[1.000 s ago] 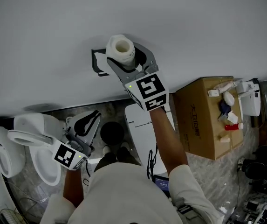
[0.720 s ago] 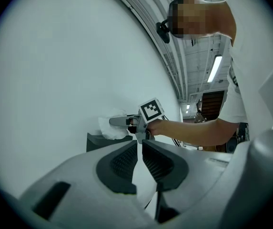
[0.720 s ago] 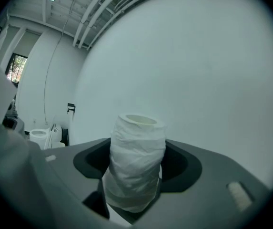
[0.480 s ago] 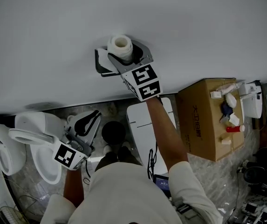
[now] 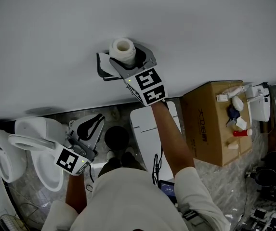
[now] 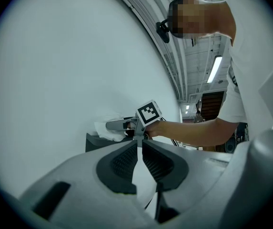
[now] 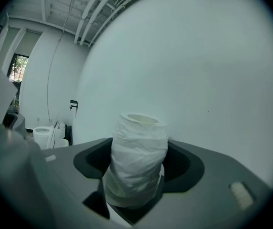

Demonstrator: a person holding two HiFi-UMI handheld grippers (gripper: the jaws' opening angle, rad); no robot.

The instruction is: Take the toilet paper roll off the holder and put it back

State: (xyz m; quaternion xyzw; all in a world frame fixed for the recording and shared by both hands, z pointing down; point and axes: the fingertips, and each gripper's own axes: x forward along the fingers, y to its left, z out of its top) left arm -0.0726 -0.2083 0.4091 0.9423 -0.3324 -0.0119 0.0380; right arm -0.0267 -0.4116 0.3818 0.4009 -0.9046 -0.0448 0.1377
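You face a big pale wall (image 5: 200, 23). It fills most of what you see. Down by your feet is the floor (image 5: 215, 177). White toilets (image 5: 36, 148) stand on your left and a brown box (image 5: 210, 124) stands on your right. Small bits lie on top of the box, too small to name.

The dark holder (image 5: 102, 67) is fixed to the wall, right in front of you. It sticks out from the wall so a roll can hang there.

Your right gripper (image 5: 128, 61) reaches out to the holder with your arm stretched long. Its fingers are closed on the roll (image 5: 123, 49), one on each side. The soft paper is pinched in a little. The roll stands with its hole facing up at you. It sits right at the holder, close to the wall. I cannot tell if it is on the holder's bar or only next to it, because the gripper covers that spot. Holding the roll by its sides leaves the hole free. I think that is what you need to slide it on or off.

Your left gripper (image 6: 139, 149) hangs low by your side, near the toilets. Its fingers are closed together with nothing between them. I think it is kept down there to stay out of the way, since one gripper is enough for this roll.
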